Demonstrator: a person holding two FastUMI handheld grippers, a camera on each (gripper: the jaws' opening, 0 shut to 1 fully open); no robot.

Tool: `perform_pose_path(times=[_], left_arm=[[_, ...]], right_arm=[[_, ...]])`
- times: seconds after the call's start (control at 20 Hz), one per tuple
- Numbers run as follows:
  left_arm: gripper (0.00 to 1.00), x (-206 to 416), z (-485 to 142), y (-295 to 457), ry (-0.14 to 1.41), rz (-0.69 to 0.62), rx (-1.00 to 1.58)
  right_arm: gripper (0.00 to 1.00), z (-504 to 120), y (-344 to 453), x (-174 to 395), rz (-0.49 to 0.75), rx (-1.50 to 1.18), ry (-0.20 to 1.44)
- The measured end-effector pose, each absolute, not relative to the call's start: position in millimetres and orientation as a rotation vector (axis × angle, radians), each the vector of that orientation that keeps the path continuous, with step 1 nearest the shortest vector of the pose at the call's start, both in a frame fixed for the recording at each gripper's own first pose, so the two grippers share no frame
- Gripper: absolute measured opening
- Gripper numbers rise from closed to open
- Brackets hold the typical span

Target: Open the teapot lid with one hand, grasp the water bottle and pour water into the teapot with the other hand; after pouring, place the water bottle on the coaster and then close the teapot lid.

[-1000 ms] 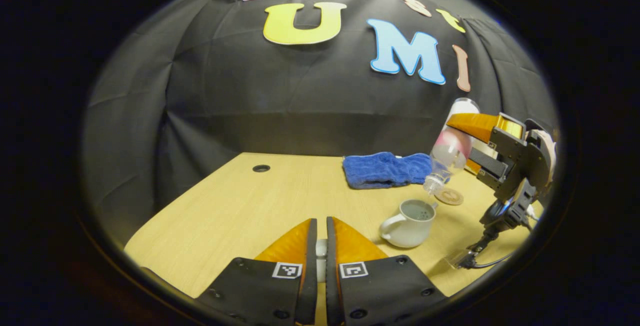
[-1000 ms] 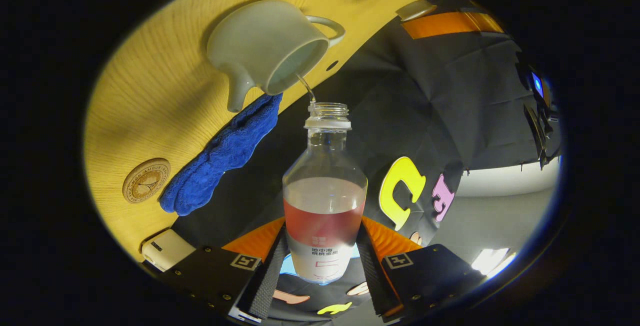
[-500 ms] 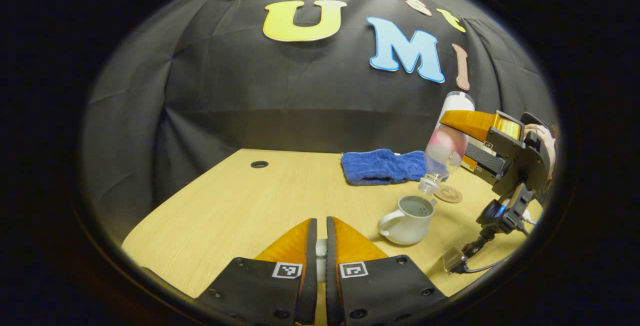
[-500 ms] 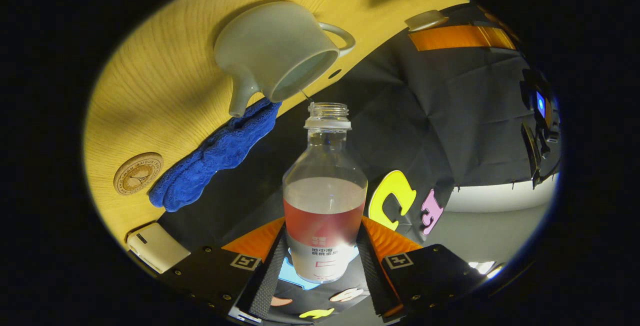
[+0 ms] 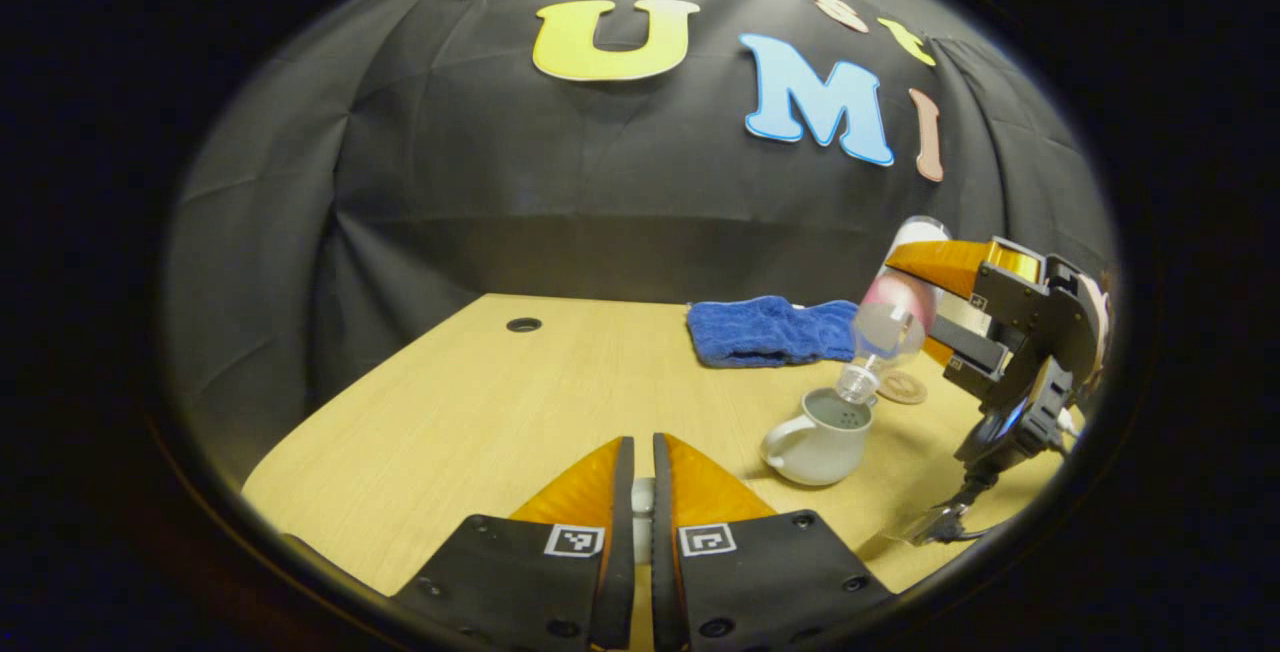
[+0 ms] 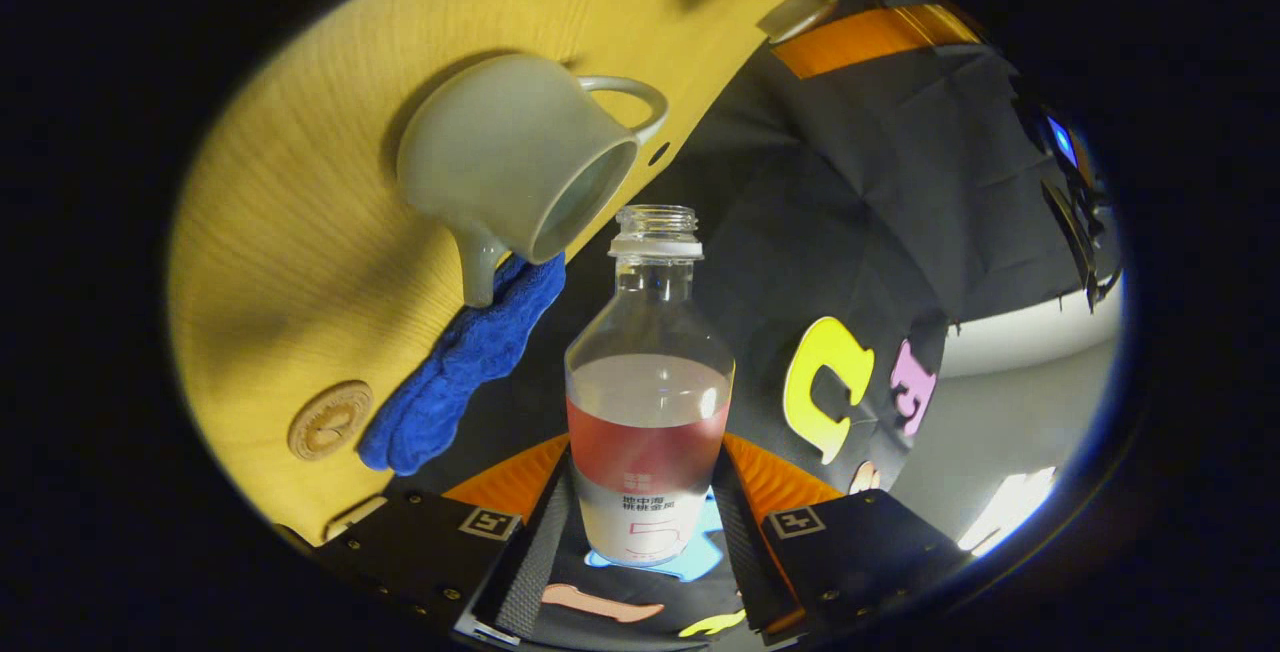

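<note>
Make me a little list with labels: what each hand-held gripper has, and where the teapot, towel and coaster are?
right hand-held gripper: shut on the water bottle, tipped, mouth over the teapot
left hand-held gripper: closed on a small pale thing, likely the lid
teapot: lid off, on the wooden table
blue towel: behind the teapot, near the wall
coaster: bare, beside the teapot

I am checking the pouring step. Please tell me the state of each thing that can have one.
teapot: upright on the table, lid off, open.
teapot lid: held between the left gripper's fingers.
water bottle: uncapped, tilted mouth-down over the teapot.
left gripper: shut on the lid.
right gripper: shut on the bottle.
coaster: bare, on the table.
blue towel: bunched, lying behind the teapot.
</note>
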State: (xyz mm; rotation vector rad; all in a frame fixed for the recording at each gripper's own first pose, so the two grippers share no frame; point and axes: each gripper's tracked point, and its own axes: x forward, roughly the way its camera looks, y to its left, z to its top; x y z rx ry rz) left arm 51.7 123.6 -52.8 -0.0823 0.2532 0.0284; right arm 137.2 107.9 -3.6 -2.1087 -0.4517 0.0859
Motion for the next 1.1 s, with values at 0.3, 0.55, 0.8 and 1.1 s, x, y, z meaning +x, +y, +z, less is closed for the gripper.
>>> perform_pose_path(times=[0.3,0.55,0.8,1.1], left_arm=[[0.14,50,-52,120,0.247,0.021,-0.093],[0.14,49,-52,115,0.251,0.012,-0.095],[0.14,47,-48,112,0.245,0.009,-0.092],[0.13,43,-46,111,0.243,0.009,-0.092]], right_arm=[[0.75,-31,85,137,0.171,-1.761,-0.258],[0.75,-31,70,127,0.168,-1.431,-0.191],[0.75,-8,60,133,0.142,-1.157,-0.177],[0.75,-1,52,144,0.152,-0.786,-0.142]])
